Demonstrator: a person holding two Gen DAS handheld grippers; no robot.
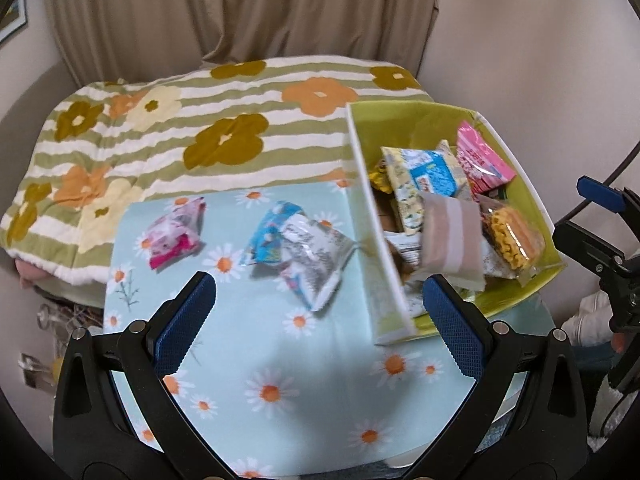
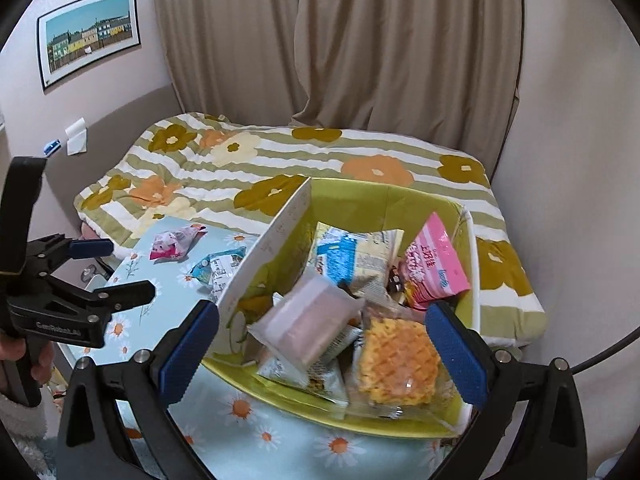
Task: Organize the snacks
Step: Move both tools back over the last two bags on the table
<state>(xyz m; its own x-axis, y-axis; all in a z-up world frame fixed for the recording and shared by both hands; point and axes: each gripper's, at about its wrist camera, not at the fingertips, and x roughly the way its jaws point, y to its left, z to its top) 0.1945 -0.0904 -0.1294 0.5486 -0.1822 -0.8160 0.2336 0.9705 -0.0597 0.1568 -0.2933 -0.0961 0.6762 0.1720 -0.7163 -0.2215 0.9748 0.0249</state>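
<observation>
Though blur smears every wrapper's print unreadable, two snack packets [image 1: 174, 232] [image 1: 304, 252] lie on the daisy cloth [image 1: 280, 360], left of the green box [image 2: 400, 204] heaped with partly buried snacks. Left gripper [image 1: 318, 308] and right gripper [image 2: 322, 344] both gape wide, empty.

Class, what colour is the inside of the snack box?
Yellow-green; the box shows it best in the right wrist view.

Both the left gripper [image 1: 320, 304] and the right gripper [image 2: 322, 334] have black arms, blue bumpy pads [image 1: 182, 330] and silver screws.
</observation>
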